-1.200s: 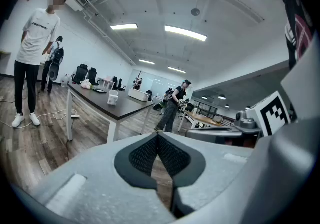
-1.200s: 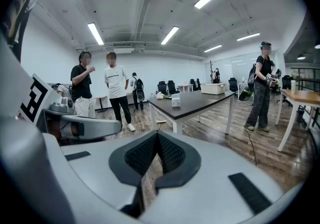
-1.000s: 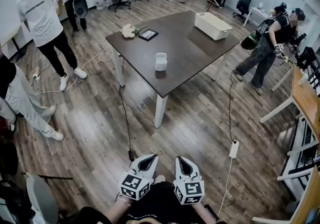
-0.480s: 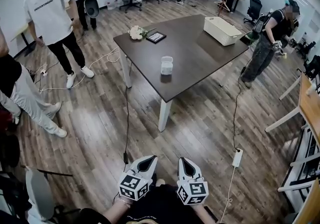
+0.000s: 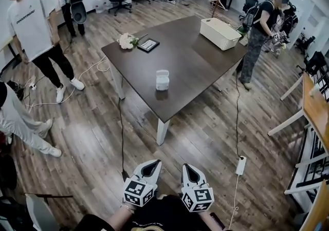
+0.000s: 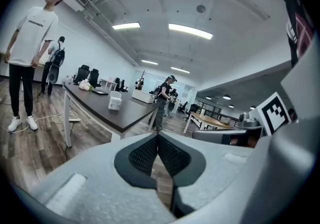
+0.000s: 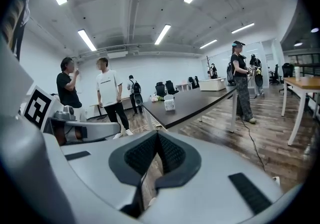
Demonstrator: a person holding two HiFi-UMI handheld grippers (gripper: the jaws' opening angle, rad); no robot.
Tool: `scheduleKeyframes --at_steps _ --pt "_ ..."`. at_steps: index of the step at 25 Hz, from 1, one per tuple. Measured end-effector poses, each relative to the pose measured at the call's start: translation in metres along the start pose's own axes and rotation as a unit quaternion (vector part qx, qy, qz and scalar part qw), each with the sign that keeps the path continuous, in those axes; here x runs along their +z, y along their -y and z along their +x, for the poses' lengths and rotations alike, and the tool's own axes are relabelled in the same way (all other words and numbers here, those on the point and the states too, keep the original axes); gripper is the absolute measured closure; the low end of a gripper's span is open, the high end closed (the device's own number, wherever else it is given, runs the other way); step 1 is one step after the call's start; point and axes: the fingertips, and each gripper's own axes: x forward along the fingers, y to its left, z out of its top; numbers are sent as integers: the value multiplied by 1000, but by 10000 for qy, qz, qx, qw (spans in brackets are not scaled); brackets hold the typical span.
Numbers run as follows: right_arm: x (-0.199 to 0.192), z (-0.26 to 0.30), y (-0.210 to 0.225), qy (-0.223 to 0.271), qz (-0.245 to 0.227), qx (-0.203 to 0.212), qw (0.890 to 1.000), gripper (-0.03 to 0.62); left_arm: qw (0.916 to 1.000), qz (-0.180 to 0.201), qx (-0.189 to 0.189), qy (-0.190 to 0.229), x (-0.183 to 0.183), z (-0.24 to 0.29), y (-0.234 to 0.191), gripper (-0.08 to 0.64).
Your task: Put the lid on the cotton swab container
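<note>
A small clear cotton swab container (image 5: 162, 80) stands on the dark brown table (image 5: 195, 65), near its front corner; a lid seems to sit on top of it, though it is too small to be sure. It shows small in the left gripper view (image 6: 115, 102) and the right gripper view (image 7: 169, 103). My left gripper (image 5: 156, 164) and right gripper (image 5: 185, 167) are held side by side close to my body, far short of the table, above the wooden floor. Both are shut with nothing between their pads.
A white basket (image 5: 220, 33), a flat dark tablet (image 5: 148, 45) and a bunch of pale flowers (image 5: 125, 41) lie further back on the table. Several people stand around the table. Cables (image 5: 121, 132) and a power strip (image 5: 240, 165) lie on the floor between me and the table.
The view has shifted: the table and container now sit a little lower and more central than a second ago. People around the table have walked on. Both grippers keep their place in the view.
</note>
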Motion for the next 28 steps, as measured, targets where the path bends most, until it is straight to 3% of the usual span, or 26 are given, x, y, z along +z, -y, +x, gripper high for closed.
scheduleKeyframes --at_steps 13,22,28 --pt "39 127 -13 -20 111 -75 9999 586 9988 260 -379 -151 54 66 -101 552" --pt "49 158 -17 38 345 -405 9986 586 9971 295 -645 -288 65 83 -137 552" --pt "56 170 -12 19 376 -439 9983 586 9977 170 -571 -318 67 92 -151 552"
